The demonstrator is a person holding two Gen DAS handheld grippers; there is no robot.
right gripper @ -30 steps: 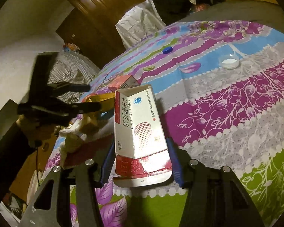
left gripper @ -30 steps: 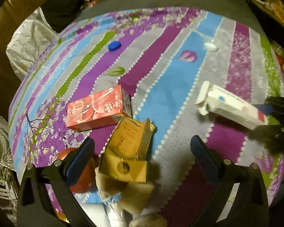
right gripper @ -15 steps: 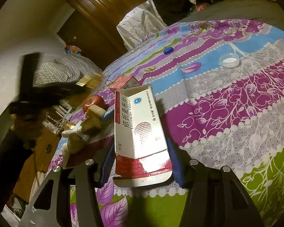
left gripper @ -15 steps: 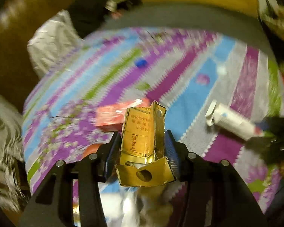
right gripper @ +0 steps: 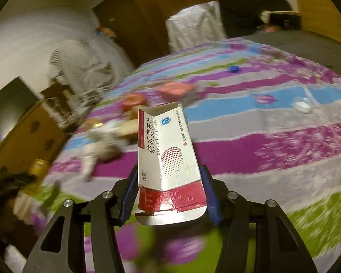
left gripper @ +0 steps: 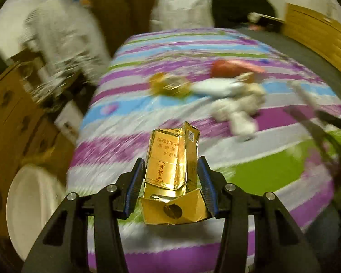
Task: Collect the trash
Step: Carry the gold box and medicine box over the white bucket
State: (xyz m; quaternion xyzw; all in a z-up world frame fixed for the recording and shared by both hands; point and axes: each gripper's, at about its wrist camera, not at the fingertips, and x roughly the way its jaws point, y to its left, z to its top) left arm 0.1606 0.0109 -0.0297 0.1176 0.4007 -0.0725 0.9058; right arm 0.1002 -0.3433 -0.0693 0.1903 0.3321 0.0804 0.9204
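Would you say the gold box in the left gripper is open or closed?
Open: the gold box has its end flap hanging loose, folded outward.

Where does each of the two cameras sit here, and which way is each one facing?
Left wrist: sits behind the left gripper, facing along its fingers over the striped bedspread; its black fingers clamp a gold box.
Right wrist: sits behind the right gripper, facing across the same bed; its fingers clamp a white and red medicine box.
Shared: the bedspread, a red carton and a pale blurred heap.
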